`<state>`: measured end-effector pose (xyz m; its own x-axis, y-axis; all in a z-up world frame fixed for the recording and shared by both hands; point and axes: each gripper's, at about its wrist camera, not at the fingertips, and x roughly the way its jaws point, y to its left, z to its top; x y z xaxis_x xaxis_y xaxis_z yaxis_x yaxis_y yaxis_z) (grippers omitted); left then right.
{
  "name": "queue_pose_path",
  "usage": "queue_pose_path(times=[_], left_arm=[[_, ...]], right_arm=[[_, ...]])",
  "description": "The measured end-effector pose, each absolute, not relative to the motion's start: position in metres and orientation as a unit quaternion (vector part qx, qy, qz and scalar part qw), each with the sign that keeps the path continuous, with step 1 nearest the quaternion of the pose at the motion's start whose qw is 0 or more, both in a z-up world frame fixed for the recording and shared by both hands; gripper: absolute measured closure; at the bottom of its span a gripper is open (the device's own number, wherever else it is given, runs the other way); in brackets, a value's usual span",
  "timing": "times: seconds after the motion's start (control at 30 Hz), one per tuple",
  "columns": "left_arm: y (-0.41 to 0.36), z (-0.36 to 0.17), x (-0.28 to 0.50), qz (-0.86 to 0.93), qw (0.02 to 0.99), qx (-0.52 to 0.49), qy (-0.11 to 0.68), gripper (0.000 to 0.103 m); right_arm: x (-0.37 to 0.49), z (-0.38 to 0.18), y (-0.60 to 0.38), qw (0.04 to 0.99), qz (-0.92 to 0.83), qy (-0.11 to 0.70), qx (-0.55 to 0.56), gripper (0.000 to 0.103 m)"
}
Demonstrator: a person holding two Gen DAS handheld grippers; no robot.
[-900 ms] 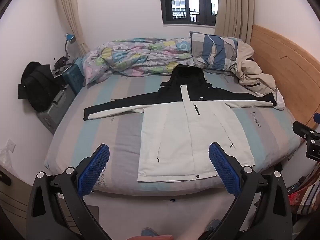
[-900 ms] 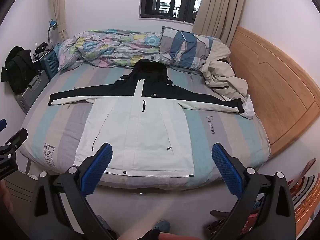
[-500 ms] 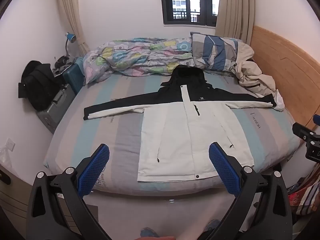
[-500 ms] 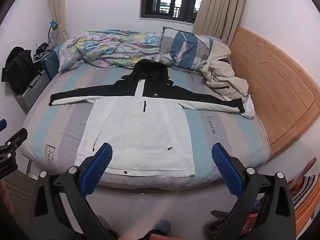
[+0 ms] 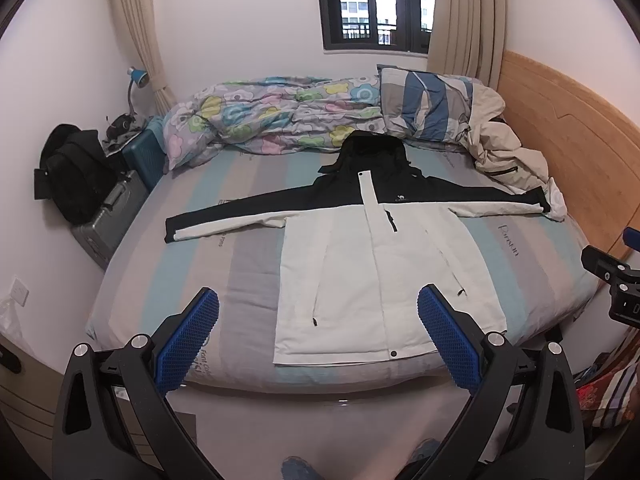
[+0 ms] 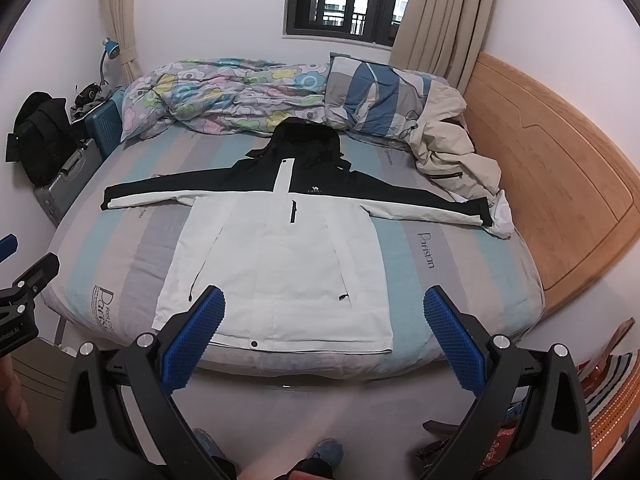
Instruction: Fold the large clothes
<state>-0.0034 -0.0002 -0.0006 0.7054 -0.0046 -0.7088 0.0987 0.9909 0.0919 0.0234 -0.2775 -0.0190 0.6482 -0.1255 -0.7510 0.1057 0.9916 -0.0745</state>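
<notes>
The left gripper (image 5: 318,312) and right gripper (image 6: 324,312) hover with fingers wide, empty, above the jacket (image 6: 280,256) spread on the bed (image 6: 440,280).

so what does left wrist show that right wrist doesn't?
Left wrist only: the wall socket low on the left wall, and the right gripper at the right edge. Right wrist only: the whole wooden headboard and the left gripper at the left edge. Both: the black-and-white jacket spread flat on the bed, sleeves out, untouched, each view's own jaws open.
</notes>
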Motion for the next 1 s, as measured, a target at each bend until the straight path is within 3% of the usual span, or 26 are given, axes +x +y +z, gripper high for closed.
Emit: queue_pose_path(times=[1.0], left_arm=[[0.007, -0.002, -0.004, -0.026, 0.922, 0.057, 0.382, 0.006]], right_arm=[[0.023, -0.02, -0.281, 0.908, -0.065, 0.415, -0.012, 0.007]])
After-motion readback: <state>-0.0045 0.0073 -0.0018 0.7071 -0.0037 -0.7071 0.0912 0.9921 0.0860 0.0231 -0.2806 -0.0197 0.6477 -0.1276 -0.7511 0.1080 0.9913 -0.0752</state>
